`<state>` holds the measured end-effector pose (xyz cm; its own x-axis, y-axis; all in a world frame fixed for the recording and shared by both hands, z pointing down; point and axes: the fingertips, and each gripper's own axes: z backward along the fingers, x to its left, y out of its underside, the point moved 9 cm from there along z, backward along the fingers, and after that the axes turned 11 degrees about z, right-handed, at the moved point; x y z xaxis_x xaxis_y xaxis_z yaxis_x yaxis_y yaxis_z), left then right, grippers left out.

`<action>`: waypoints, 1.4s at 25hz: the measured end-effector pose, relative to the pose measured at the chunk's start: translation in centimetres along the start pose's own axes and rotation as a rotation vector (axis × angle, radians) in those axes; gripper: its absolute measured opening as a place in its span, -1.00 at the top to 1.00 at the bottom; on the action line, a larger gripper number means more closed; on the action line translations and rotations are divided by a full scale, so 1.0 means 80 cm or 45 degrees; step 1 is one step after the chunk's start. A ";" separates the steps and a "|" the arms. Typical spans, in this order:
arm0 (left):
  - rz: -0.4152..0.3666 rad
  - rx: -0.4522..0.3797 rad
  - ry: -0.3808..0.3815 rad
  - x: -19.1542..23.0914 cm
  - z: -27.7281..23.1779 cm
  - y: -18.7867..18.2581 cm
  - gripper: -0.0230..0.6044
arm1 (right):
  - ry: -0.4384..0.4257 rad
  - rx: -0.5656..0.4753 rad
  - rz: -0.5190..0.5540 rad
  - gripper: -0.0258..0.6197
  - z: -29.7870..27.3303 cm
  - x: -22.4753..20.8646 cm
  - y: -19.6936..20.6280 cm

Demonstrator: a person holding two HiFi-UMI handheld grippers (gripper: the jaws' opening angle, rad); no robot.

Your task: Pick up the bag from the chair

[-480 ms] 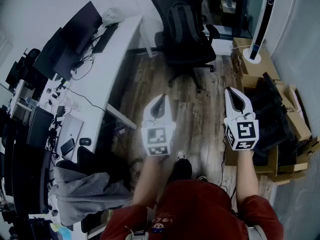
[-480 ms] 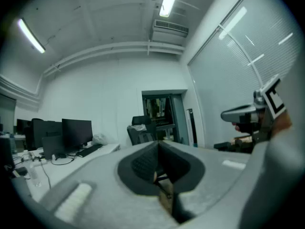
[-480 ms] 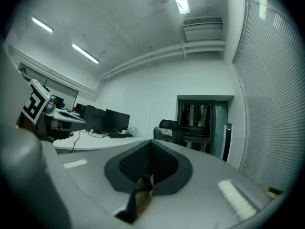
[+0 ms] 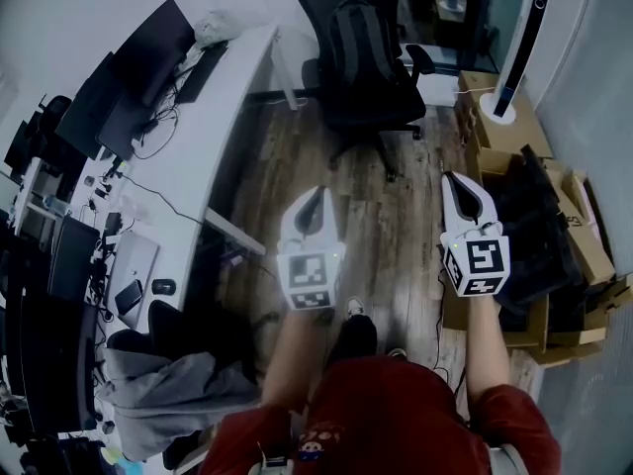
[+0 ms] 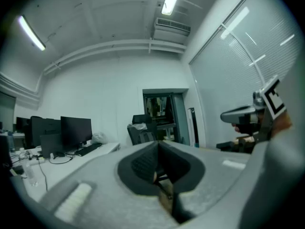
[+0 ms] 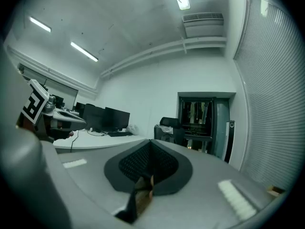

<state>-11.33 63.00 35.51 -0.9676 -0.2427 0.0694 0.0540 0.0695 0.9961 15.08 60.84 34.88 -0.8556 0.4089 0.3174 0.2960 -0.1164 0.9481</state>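
Note:
A dark backpack point(image 4: 358, 47) leans upright on the seat of a black office chair point(image 4: 381, 107) at the far end of the wooden floor. My left gripper point(image 4: 316, 195) and right gripper point(image 4: 458, 179) are held side by side at mid-height, both pointing toward the chair and well short of it. Both are shut with nothing between the jaws. In the left gripper view the chair point(image 5: 139, 129) and bag point(image 5: 145, 136) show small just above the closed jaws. The right gripper view shows the chair point(image 6: 168, 127) in the same way.
A long white desk point(image 4: 218, 127) with monitors point(image 4: 138, 67) and cables runs along the left. Cardboard boxes point(image 4: 514, 132) and a white tower fan point(image 4: 517, 43) stand at the right. A grey jacket point(image 4: 168, 389) lies at lower left. Wooden floor point(image 4: 396, 231) lies between me and the chair.
Both grippers stay shut and hold nearly the same places. The whole view has shifted slightly, with the desk sliding a little to the left.

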 end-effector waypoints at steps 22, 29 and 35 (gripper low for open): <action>-0.024 0.024 0.005 0.138 -0.167 -0.006 0.93 | 0.010 0.042 -0.019 0.92 -0.214 0.001 0.012; -0.015 0.012 0.047 0.175 -0.211 -0.015 0.93 | 0.044 0.045 -0.006 0.92 -0.264 0.007 0.005; -0.013 0.014 0.065 0.188 -0.237 -0.015 0.93 | 0.056 0.048 -0.010 0.92 -0.288 0.005 0.007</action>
<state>-21.30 40.89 36.42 -0.9541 -0.2928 0.0622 0.0412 0.0773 0.9962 5.10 40.05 36.04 -0.8756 0.3690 0.3116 0.3047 -0.0787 0.9492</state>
